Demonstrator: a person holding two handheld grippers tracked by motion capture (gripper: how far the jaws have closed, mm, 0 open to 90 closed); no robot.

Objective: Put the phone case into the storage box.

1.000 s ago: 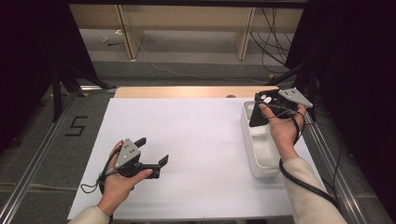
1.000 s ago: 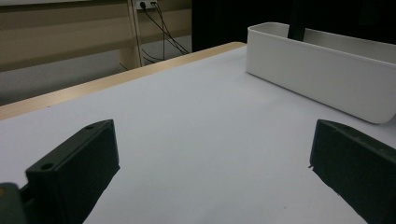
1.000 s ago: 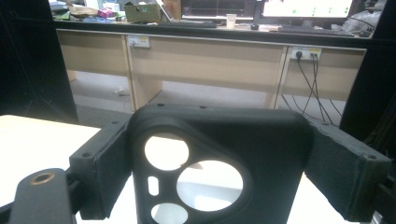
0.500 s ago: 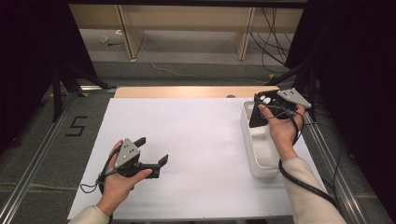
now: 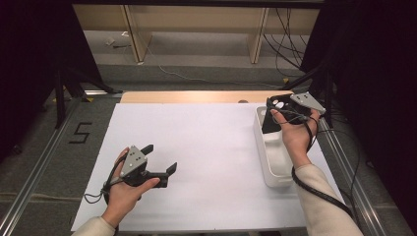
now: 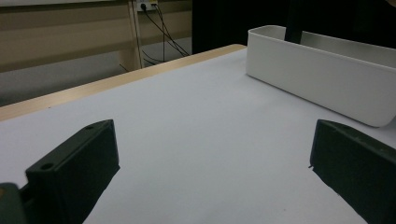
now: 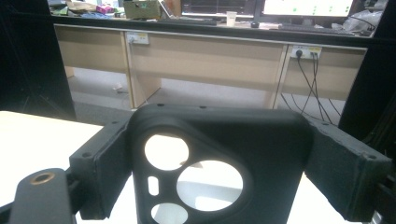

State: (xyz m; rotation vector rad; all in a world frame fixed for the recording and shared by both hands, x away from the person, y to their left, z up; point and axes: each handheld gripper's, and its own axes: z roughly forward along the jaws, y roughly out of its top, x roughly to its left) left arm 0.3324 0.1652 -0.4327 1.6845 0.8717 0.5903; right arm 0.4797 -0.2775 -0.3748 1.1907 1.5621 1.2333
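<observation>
- The left gripper [image 5: 160,160] sits low over the white sheet [image 5: 206,147] that covers the table, held in the person's left hand [image 5: 123,191], near the sheet's front left part.
- Its two black jaws are spread wide apart, and nothing lies between them, just bare white sheet; in the left gripper view the same gap is plain, with one jaw at each lower corner.
- Ahead of those spread jaws and off to their right stands a long white tray [image 6: 322,74], well apart from them.
- The right gripper [image 5: 275,110] is raised over the far end of that tray [image 5: 270,157], held in the person's right hand [image 5: 295,132].
- Its jaws are pinching a black phone case [image 7: 215,163], one jaw pressed against each side of it.
- The phone case [image 5: 273,112] stands upright between the fingers, its lower end down inside the tray's far end; I cannot tell whether it touches the tray floor.
- In the right gripper view the case's camera cut-outs face me: two large round holes, a smaller one below and a little slot beside them, with the pale surface showing through.
- Beyond the right jaws there are wooden desks [image 7: 205,60] with wall sockets and hanging cables.
- A grey three-cornered plate [image 5: 132,161] tops the left gripper, and a cable trails from it toward the sheet's front edge.
</observation>
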